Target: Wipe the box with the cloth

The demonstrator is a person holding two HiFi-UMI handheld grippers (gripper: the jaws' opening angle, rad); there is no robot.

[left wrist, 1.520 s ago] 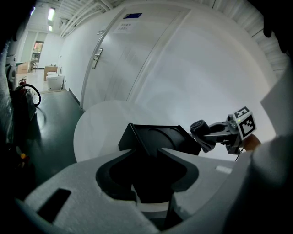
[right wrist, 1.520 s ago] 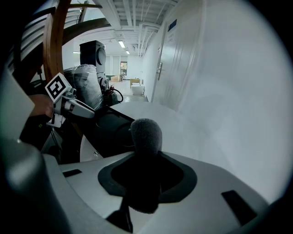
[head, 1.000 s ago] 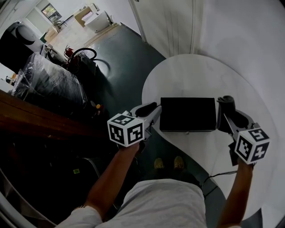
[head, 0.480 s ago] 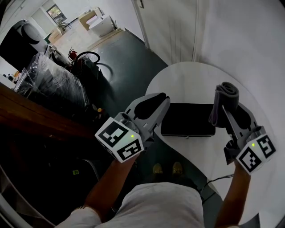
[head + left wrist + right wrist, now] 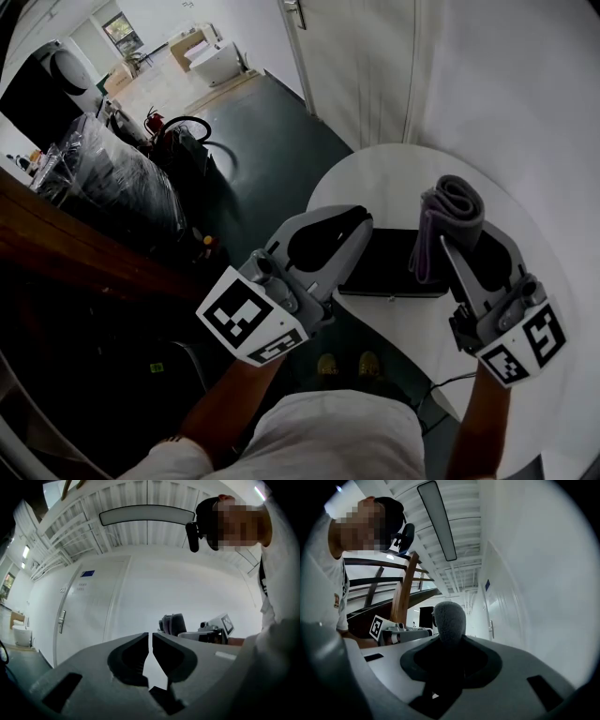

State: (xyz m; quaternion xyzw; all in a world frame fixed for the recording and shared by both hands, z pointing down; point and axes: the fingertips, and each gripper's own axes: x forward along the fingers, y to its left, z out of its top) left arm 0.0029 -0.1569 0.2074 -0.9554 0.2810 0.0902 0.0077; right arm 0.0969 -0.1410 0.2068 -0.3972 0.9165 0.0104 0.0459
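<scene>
A black flat box (image 5: 394,267) lies on the round white table (image 5: 394,173). My right gripper (image 5: 441,239) is shut on a rolled grey cloth (image 5: 450,208) and holds it up over the box's right part. In the right gripper view the cloth (image 5: 450,620) stands upright out of the jaws (image 5: 449,641). My left gripper (image 5: 356,220) hangs raised over the box's left end. Its jaws are closing, with a thin slit left between the tips (image 5: 150,637) and nothing in it. The cloth (image 5: 172,624) also shows in the left gripper view, off to the right.
A white door (image 5: 356,56) and wall stand behind the table. Dark floor (image 5: 262,131) lies to the left, with a plastic-wrapped bundle (image 5: 103,178) and a wooden rail (image 5: 75,253). A cable (image 5: 450,380) runs by the table's near edge, close to the person's feet (image 5: 347,366).
Both grippers have risen toward the camera. The cloth went from beside the box's right end to above it. The left jaws have drawn nearly together.
</scene>
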